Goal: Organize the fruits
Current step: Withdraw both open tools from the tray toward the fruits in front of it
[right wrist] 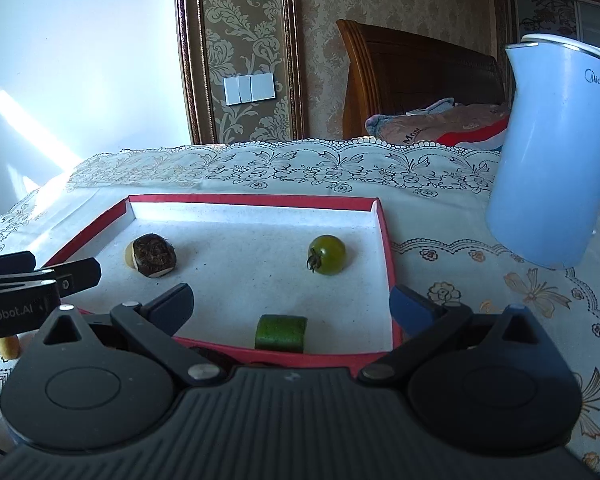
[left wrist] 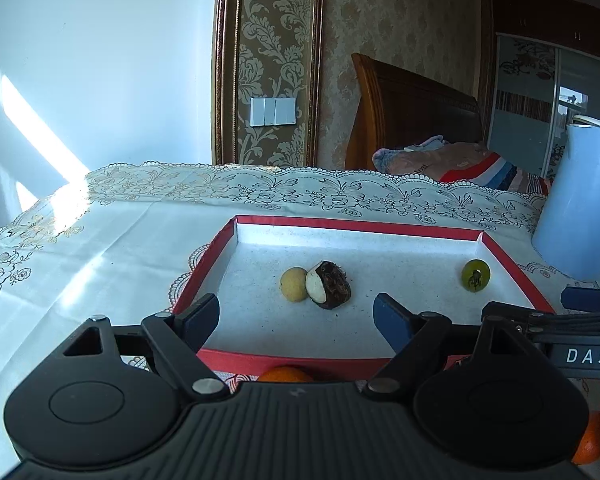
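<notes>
A red-rimmed tray with a white floor lies on the lace tablecloth. In it a small yellow round fruit touches a dark brown cut piece with white flesh, and a green tomato sits at the right. My left gripper hangs open over the tray's near part, nothing between its fingers. In the right wrist view the tray holds the brown piece, the tomato and a green cut chunk by the near rim. My right gripper stands wide open above that chunk, not touching it.
A pale blue kettle stands on the cloth right of the tray. An orange peeks out below the tray's near rim, another orange lies at the lower right. A small yellow piece lies left of the tray.
</notes>
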A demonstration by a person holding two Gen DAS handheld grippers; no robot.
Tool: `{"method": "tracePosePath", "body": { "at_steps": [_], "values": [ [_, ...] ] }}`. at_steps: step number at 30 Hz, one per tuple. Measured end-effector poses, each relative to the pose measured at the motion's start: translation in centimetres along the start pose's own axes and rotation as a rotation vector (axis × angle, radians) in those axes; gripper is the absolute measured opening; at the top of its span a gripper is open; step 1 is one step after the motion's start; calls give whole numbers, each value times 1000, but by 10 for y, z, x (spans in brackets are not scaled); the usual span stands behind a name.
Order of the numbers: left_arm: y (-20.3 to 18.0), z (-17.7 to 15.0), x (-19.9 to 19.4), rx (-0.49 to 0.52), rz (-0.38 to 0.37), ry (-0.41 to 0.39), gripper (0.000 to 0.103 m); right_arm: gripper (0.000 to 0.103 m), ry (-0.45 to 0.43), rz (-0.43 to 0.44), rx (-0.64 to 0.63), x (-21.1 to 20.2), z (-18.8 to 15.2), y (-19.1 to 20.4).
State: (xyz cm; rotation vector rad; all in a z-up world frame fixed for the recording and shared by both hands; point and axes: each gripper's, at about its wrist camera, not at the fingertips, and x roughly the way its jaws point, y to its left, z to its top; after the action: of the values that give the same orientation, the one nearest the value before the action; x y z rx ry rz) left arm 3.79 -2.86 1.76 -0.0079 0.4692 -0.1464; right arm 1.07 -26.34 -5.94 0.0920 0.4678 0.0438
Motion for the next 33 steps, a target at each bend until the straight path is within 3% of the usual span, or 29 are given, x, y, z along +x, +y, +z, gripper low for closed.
{"method": "tracePosePath", "body": {
  "at_steps": [5,11,19,27,33],
  "values": [
    [3,-12,-11,13,-9,11,84,103,16,27,26,-10,-13,-1],
    [9,-28,-24,31,-6,20,85,103,25,-3,-10,-16,-26,4],
    [26,-39,-28,-59,-131,111,85,103,25,-24,-16,-27,-38,3],
    [4,-50,-36,77,-99,82,87,103,22,-28,57,-33,-40,-11],
    [-2,-51,-33,113,-86,89,87,103,35,-25,132,-31,-39,-23]
  ]
}}
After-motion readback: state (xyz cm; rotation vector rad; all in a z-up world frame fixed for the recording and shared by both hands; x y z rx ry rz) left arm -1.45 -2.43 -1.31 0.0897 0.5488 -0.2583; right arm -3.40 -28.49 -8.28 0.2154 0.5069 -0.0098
